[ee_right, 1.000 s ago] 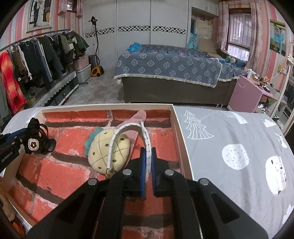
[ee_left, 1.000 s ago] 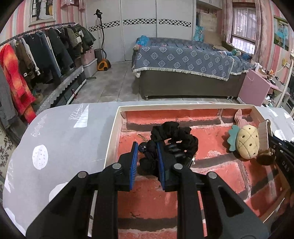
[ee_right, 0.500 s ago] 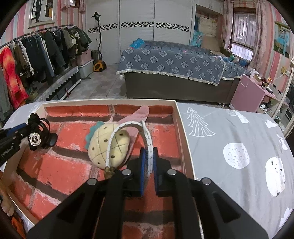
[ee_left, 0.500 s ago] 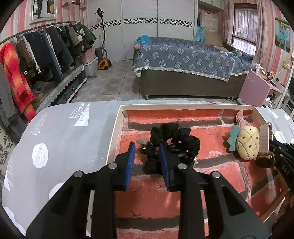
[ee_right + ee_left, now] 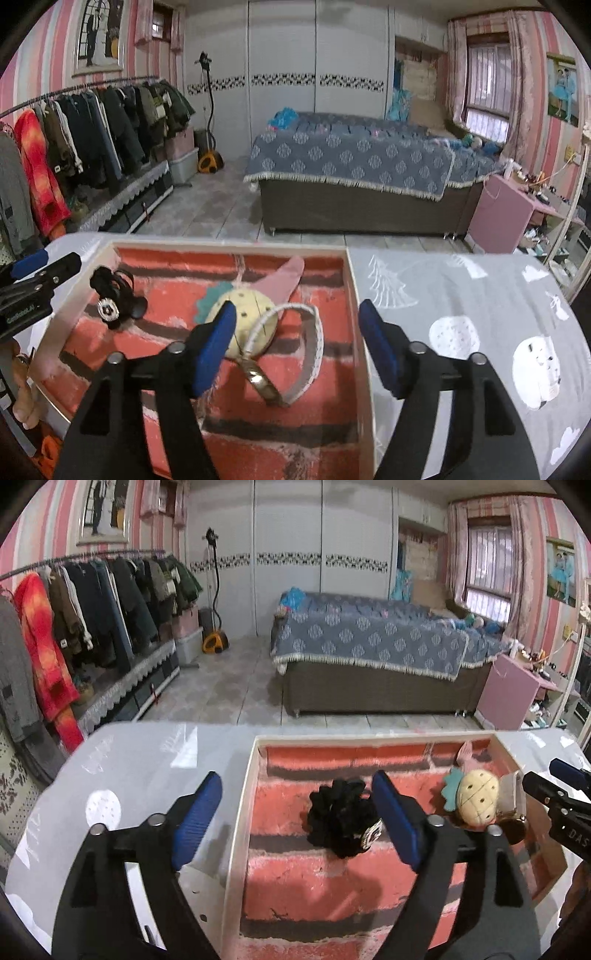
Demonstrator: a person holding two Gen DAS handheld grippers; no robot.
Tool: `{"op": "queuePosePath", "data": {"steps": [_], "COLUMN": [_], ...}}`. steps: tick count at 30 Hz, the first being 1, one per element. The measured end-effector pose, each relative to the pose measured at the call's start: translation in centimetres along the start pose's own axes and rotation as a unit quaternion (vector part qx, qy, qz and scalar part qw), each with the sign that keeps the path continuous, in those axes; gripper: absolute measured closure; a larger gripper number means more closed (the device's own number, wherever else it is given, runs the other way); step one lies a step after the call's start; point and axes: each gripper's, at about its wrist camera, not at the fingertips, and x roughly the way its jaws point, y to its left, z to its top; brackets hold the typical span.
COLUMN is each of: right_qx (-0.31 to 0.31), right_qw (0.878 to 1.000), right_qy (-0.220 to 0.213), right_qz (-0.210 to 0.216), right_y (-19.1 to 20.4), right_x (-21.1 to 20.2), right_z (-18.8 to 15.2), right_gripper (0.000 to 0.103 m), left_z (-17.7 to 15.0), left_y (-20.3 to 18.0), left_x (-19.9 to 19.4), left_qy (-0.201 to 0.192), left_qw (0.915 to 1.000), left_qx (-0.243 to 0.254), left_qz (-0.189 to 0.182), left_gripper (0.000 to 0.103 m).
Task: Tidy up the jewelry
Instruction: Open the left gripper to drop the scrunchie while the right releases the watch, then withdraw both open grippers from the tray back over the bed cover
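Both grippers stand wide and hold nothing. In the left view, the left gripper (image 5: 297, 812) straddles the left wall of the tray (image 5: 236, 834); the scrunchie (image 5: 338, 821) lies inside at frame centre, touching the right finger. In the right view, the right gripper (image 5: 297, 341) hangs over the headband (image 5: 308, 354), which leans on the pineapple plush (image 5: 243, 314) at centre, with a gold ring (image 5: 260, 380) at its lower end.

Risks as you withdraw:
- A finger may snag the scrunchie and drag it out.
- Bumping the headband may topple it.
- Catching the wall may shift the tray on the surface (image 5: 461, 295).
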Motion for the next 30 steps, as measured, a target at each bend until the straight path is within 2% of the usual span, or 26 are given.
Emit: {"op": "queuePosePath", "data": {"steps": [2,7,13,17,23,30], "right_qx": [0.003,0.014,0.028,0.015,0.003,0.005], "right_qw": [1.000,0.999,0.999,0.998,0.996,0.996], "right_qy": [-0.010,-0.031,-0.038,-0.060,-0.071,-0.059], "right_qz": [-0.008,-0.019,-0.010,-0.027,-0.047,-0.061], "right_y": [-0.4,-1.1,-1.6,-1.5,-0.6,0.0], "right_x": [-0.6,-1.8,-4.2,-7.1,-10.5,-12.8], "right_z": [0.1,0.6,1.3,1.5,1.2,-0.7], "right_gripper": [0.024,0.015,0.012,0.007,0.004,0.004], "left_z": [0.3,1.0,2.0,2.4,2.2,0.9], "left_y": [-0.1,-0.6,-0.1,0.3,1.2,3.6], "left_x": [-1.0,-2.7,-5.4,-7.7,-12.1,-16.2], "left_qy": [-0.020,-0.040,-0.048,-0.052,-0.061,-0.063], "left_qw": [0.9998,0.9992,0.9989,0.9986,0.9970,0.9962], "left_qx": [-0.002,0.008,0.001,0.004,0.037,0.045], "left_qz": [0.002,0.005,-0.006,-0.001,0.029,0.039], "left_gripper": [0.014,0.006,0.005,0.005,0.005,0.005]}}
